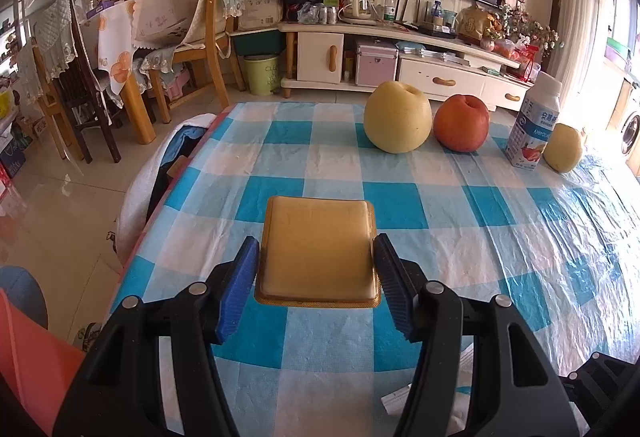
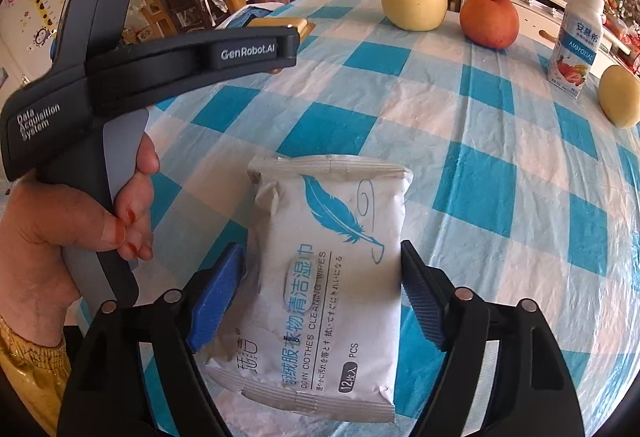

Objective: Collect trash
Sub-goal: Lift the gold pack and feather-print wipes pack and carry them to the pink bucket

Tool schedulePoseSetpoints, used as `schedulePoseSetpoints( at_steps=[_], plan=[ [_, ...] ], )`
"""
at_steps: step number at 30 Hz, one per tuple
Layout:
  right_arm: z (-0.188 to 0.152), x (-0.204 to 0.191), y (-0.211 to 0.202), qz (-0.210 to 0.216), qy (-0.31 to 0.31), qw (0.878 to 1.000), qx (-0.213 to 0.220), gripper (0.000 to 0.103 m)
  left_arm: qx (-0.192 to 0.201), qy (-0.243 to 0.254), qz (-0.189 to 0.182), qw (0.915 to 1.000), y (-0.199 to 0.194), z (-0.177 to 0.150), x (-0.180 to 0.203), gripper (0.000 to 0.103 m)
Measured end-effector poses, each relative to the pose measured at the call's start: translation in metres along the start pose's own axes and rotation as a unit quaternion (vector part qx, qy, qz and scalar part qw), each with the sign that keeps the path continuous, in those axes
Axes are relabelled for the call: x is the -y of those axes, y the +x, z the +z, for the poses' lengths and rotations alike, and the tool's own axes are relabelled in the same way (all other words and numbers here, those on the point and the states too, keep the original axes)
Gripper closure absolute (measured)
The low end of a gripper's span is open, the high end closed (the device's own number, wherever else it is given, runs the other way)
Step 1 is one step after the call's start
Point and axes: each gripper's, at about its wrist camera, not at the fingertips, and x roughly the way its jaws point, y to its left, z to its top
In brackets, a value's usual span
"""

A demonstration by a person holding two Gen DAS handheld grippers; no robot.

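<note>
A flat square golden-brown plastic tray [image 1: 318, 249] sits clamped between the blue pads of the left gripper [image 1: 318, 279] just above the blue-and-white checked tablecloth [image 1: 460, 237], while a white wet-wipes pack with a blue feather print [image 2: 324, 277] lies between the right gripper's [image 2: 320, 297] parted pads, the right one seemingly clear of it.

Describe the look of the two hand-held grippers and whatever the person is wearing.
Each hand-held gripper has black plastic arms with silver rivets and ribbed blue pads. The left one's body reads "GenRobot.AI" and "Data Acquisition System", with a grey handle. The hand has red-painted nails and a shiny yellow cuff.
</note>
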Motion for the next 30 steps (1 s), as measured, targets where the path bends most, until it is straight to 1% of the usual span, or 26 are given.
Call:
schedulePoseSetpoints(
  at_steps=[2,4,5,6,7,8,11,17,25,30],
  plan=[
    [-0.002,-0.007,0.003,-0.004,-0.014,1.0,0.0,0.013,0.001,0.0,0.001,1.0,-0.001,0.0,0.0,0.043],
    [-0.005,-0.015,0.006,-0.022,-0.034,0.999,0.0,0.013,0.001,0.001,0.001,1.0,-0.001,0.0,0.0,0.043],
    [-0.006,-0.017,0.007,-0.03,-0.043,0.999,0.001,0.013,0.001,0.002,0.002,1.0,-0.001,0.0,-0.001,0.043],
    [-0.007,-0.019,0.007,-0.04,-0.05,0.998,0.004,0.016,0.002,0.003,0.002,1.0,-0.001,0.0,0.001,0.043],
    [-0.008,-0.019,0.006,-0.046,-0.055,0.997,0.008,0.021,0.003,0.003,0.002,1.0,-0.002,0.0,0.002,0.043],
    [-0.008,-0.019,0.006,-0.043,-0.055,0.998,0.008,0.024,0.004,0.002,0.002,1.0,-0.002,0.0,0.0,0.043],
    [-0.007,-0.015,0.003,-0.034,-0.048,0.998,0.009,0.027,0.006,0.003,0.003,1.0,-0.004,0.0,0.001,0.043],
    [-0.008,-0.014,-0.007,-0.04,-0.056,0.997,0.027,0.029,0.015,0.003,0.004,0.9999,-0.012,-0.001,0.002,0.043],
    [0.0,-0.009,-0.04,-0.045,-0.046,0.996,0.069,0.029,0.036,-0.001,0.009,0.9993,-0.033,-0.004,-0.001,0.043],
    [0.004,-0.008,-0.057,-0.043,-0.039,0.994,0.087,0.029,0.046,-0.011,0.016,0.9987,-0.048,-0.008,-0.007,0.043]
  ],
)
